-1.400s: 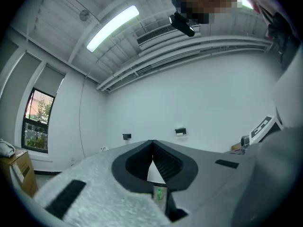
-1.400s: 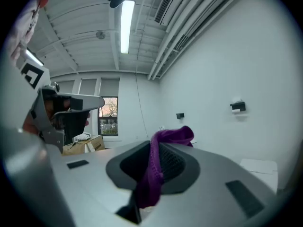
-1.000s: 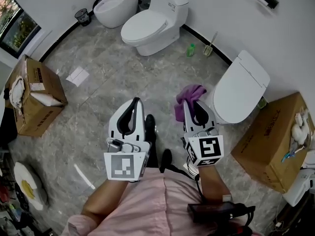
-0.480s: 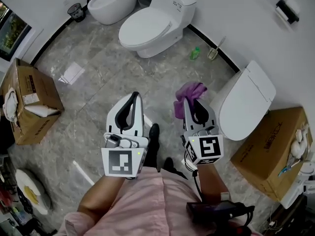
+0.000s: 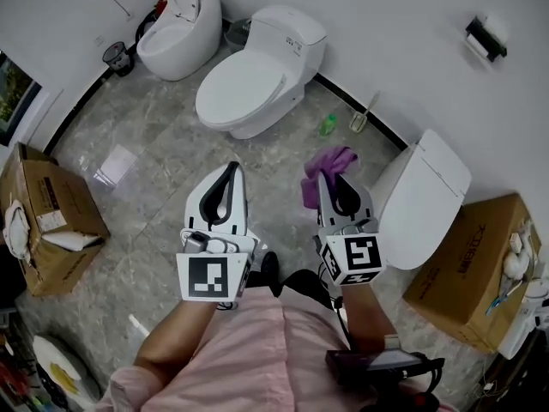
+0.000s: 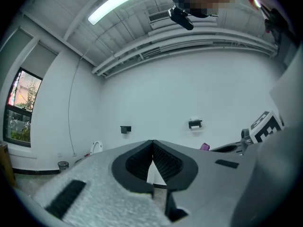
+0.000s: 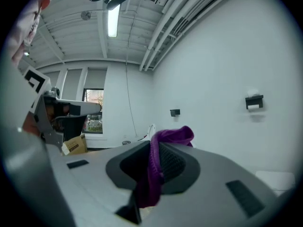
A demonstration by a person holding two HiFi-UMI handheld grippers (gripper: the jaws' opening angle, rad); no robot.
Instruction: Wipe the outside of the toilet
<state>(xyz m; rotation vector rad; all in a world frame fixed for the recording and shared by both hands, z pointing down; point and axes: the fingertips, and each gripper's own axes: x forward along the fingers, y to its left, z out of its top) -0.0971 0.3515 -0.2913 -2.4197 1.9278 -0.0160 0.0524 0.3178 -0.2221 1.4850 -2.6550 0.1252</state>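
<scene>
Here the right gripper (image 5: 322,178) pinches a crumpled purple cloth (image 5: 331,162) beside the glossy white toilet (image 5: 424,187), while the left gripper (image 5: 232,170) is closed on nothing.

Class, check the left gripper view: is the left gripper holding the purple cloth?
No, the left gripper has its jaws closed on nothing; the purple cloth is clamped in the right gripper.

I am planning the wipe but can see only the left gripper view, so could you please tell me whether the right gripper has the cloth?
Observer: Yes. The right gripper is shut on a purple cloth, which bunches up past the jaw tips.
Operator: Thank you. Which toilet is nearest to it?
Observer: In the head view, a white toilet with its lid down stands on the floor just to the right of that gripper.
</scene>
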